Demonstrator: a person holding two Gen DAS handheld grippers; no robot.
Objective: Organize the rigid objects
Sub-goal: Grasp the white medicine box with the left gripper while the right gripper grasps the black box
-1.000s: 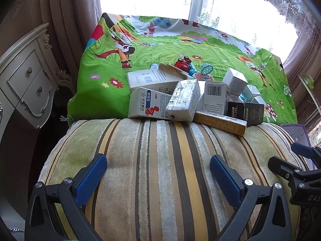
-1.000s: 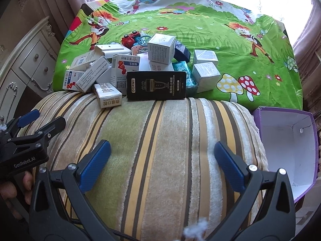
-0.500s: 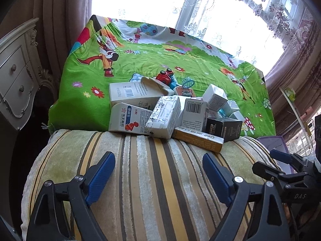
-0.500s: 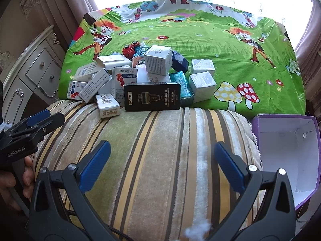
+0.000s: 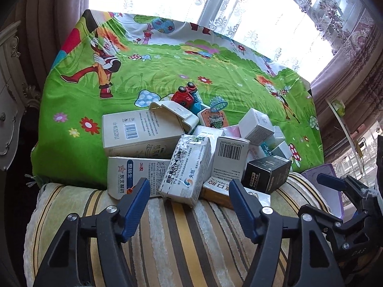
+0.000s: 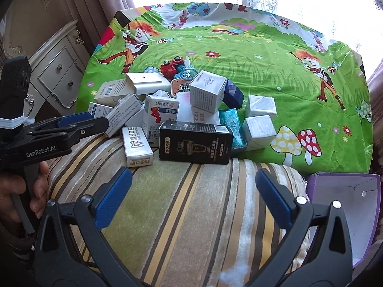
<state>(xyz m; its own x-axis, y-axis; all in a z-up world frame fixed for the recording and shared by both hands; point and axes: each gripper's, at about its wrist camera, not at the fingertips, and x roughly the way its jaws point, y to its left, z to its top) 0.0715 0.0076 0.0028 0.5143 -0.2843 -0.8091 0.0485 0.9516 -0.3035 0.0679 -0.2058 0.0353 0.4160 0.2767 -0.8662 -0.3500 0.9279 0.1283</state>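
Observation:
A pile of small cartons lies where the green cartoon sheet (image 5: 167, 76) meets a striped cushion (image 5: 182, 234). My left gripper (image 5: 189, 191) is open, its blue fingertips just short of a crumpled white carton (image 5: 186, 169). Beside that carton lie a white carton with a red star (image 5: 126, 174), a barcode carton (image 5: 229, 160) and a black DORMI box (image 5: 267, 174). My right gripper (image 6: 194, 186) is open over the cushion, a little short of the black DORMI box (image 6: 195, 142) and a white dental carton (image 6: 136, 147). The left gripper (image 6: 79, 125) shows at the left of the right wrist view.
An open purple box (image 6: 344, 210) with a white inside stands right of the cushion. A red toy car (image 6: 171, 67) lies behind the pile. White cubes (image 6: 259, 129) sit at the pile's right. A cream dresser (image 6: 55, 71) stands at the left. Curtained windows are behind.
Both grippers have moved forward towards the pile, the left one more. The cartons have not moved. Both stay open.

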